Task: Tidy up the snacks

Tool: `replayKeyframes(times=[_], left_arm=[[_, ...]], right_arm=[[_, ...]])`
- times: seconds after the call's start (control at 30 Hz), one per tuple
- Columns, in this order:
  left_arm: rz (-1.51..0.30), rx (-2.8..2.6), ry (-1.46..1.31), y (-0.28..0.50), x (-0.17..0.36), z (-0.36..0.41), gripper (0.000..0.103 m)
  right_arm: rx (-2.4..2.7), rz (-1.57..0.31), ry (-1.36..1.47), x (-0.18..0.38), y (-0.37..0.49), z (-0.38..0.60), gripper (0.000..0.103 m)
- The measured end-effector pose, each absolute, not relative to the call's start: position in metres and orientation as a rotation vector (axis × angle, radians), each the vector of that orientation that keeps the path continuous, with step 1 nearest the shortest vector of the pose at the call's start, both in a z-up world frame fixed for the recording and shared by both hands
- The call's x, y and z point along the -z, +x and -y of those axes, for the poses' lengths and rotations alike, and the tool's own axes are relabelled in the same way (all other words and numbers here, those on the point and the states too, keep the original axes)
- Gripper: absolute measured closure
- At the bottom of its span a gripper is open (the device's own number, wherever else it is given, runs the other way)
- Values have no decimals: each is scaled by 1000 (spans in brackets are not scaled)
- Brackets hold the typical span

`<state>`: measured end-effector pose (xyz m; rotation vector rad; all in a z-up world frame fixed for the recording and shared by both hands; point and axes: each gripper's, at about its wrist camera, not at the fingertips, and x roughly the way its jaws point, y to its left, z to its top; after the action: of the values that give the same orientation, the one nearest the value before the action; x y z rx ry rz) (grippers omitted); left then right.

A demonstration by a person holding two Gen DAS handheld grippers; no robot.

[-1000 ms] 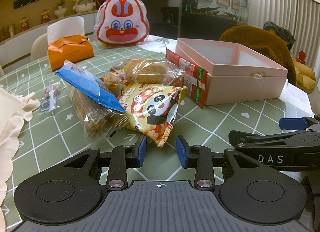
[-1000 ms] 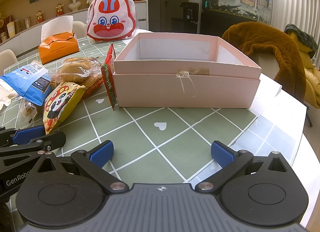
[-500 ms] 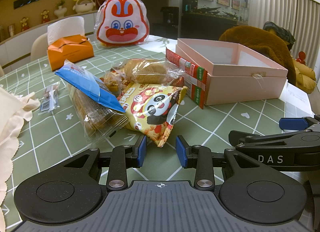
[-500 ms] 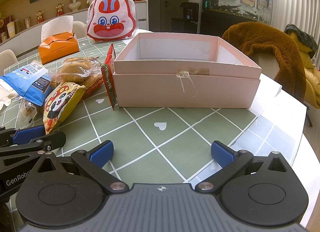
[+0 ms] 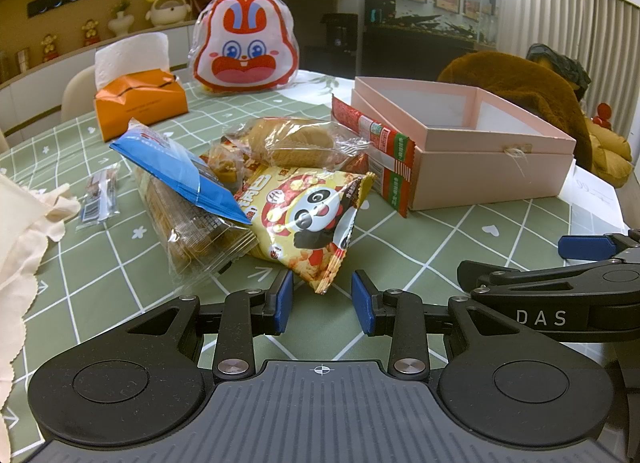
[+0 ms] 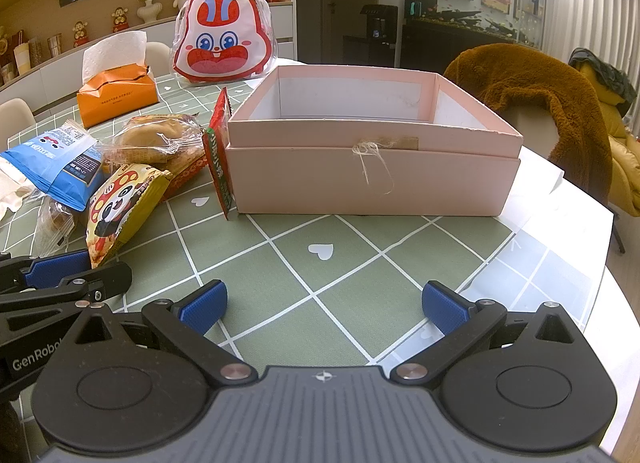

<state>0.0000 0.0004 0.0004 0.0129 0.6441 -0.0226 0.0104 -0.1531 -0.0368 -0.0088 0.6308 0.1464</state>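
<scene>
Nothing has moved since the earlier frame: left gripper (image 5: 322, 301), jaws partly spread and empty, faces the yellow panda-print crinkly snack bag (image 5: 308, 219), whose long axis points at it; right gripper (image 6: 324, 305), spread wide, sits farther off.

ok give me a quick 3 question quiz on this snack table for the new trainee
1. True or false: the pink box already holds snacks.
2. Which packet lies nearest the left gripper? A) the panda snack bag B) the red and green packet C) the orange tissue box
3. Fill in: the red and green packet leans against the ____ of the pink box.

Key
1. False: what shows of its inside is bare.
2. A: its lower corner points into the gap between the open jaws, apparently untouched.
3. Side. The right gripper stands wide open over bare tablecloth.
</scene>
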Motion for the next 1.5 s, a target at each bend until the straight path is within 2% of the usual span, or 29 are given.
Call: replayKeyframes(times=[0.07, 0.13, 0.23, 0.43, 0.57, 0.67, 0.77, 0.83, 0.97, 1.0, 1.07, 1.27, 1.5], left_arm=[[-650, 19, 13, -1, -1, 1, 65], [-696, 35, 4, 3, -11, -3, 73], [-765, 114, -106, 14, -28, -20, 74], [-611, 36, -279, 21, -108, -74, 74], [-575, -149, -375, 51, -131, -136, 74], [-639, -275, -404, 90, -116, -190, 74], [-752, -334, -432, 127, -85, -230, 74], [-803, -335, -430, 143, -67, -240, 74], [-891, -320, -402, 167, -37, -243, 72], [-874, -318, -391, 165, -31, -243, 66], [-864, -310, -378, 162, -28, -241, 62], [-875, -192, -308, 138, -27, -218, 62], [-858, -129, -465, 118, -25, -229, 64]], right_arm=[[-157, -644, -16, 36, 10, 153, 0], [-186, -695, -33, 30, 15, 154, 0], [-227, -785, -60, 26, 25, 154, 0], [-259, -903, -96, 17, 34, 154, 0], [-302, -1001, -140, 10, 51, 147, 0], [-304, -1017, -142, -7, 65, 142, 15], [-310, -877, -138, -48, 71, 132, 14], [-321, -816, -133, -74, 80, 118, 9], [-432, -803, -118, -106, 100, 85, 8], [-470, -811, -105, -108, 104, 76, 8], [-550, -836, -66, -111, 109, 49, 8], [-652, -885, -110, -84, 111, -37, 9], [-620, -918, -157, -67, 113, -46, 18]])
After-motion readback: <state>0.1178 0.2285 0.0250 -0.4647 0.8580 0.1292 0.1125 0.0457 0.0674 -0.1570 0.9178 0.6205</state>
